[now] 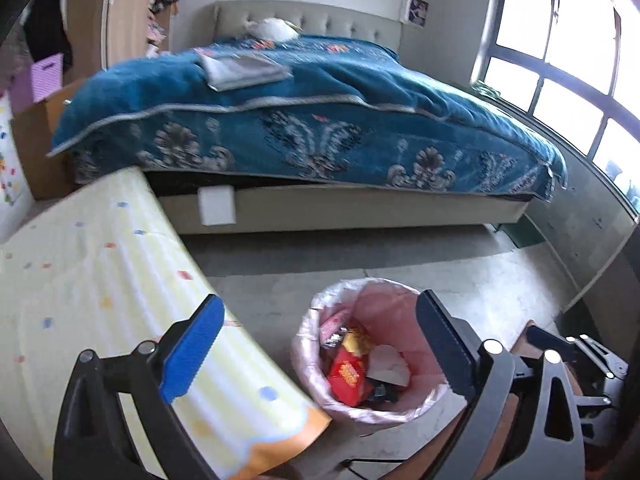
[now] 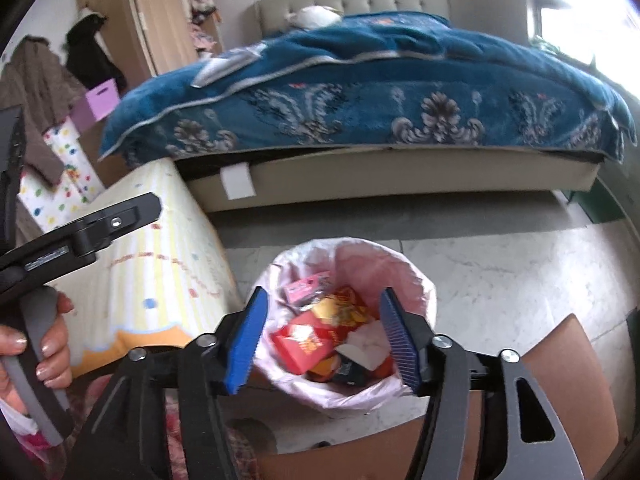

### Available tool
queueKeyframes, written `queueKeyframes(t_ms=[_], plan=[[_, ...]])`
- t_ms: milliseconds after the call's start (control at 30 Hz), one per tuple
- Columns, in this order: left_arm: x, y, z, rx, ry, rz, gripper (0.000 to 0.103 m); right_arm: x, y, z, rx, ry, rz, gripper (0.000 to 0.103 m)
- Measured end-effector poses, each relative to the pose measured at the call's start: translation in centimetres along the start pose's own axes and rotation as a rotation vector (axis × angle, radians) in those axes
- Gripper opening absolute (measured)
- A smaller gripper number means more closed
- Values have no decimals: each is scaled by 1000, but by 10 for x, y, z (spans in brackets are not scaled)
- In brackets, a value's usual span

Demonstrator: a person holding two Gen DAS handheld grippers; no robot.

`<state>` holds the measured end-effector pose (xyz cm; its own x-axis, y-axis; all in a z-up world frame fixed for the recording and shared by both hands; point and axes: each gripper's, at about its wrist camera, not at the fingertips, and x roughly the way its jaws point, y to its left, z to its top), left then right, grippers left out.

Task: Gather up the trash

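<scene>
A small bin with a pink liner point(image 1: 384, 304) point(image 2: 404, 276) stands on the floor and holds trash: red and yellow wrappers point(image 1: 348, 376) point(image 2: 304, 340), a pink packet point(image 2: 306, 286) and white paper point(image 1: 390, 362) point(image 2: 366, 346). My left gripper point(image 1: 320, 348) is open and empty, above the bin's left side. My right gripper point(image 2: 324, 340) is open and empty, right over the bin. The left gripper's arm point(image 2: 92, 232) shows at the left of the right wrist view, with the person's hand point(image 2: 48, 356) on its handle.
A table with a yellow dotted cloth point(image 1: 100, 288) point(image 2: 160, 272) stands left of the bin. A bed with a blue blanket point(image 1: 312, 120) point(image 2: 380, 96) is behind. A brown board point(image 2: 568, 376) lies at the right. A window point(image 1: 560, 60) is at the far right.
</scene>
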<state>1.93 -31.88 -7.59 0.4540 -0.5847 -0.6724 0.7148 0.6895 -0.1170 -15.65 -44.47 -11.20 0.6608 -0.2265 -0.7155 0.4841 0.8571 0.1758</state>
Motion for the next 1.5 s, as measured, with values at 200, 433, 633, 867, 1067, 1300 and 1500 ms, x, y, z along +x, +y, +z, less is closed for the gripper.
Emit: queueKeyframes(t_ms=[200, 433, 633, 867, 1067, 1300, 1500], plan=[[-57, 37, -8, -28, -46, 118, 96, -26, 35, 3, -57, -56, 37, 91], [-127, 84, -29, -90, -55, 268, 96, -47, 92, 11, -148, -44, 135, 94], [-185, 133, -53, -215, -73, 392, 96, -70, 146, 18, -272, -82, 180, 96], [-233, 175, -78, -296, -79, 523, 96, -88, 212, 17, -424, -80, 280, 96], [-264, 208, -101, -369, -70, 610, 96, -97, 263, 16, -514, -83, 334, 96], [-284, 229, -115, -409, -63, 662, 96, -105, 308, 4, -557, -81, 353, 96], [-279, 230, -112, -410, -57, 653, 96, -106, 325, 4, -564, -75, 351, 96]])
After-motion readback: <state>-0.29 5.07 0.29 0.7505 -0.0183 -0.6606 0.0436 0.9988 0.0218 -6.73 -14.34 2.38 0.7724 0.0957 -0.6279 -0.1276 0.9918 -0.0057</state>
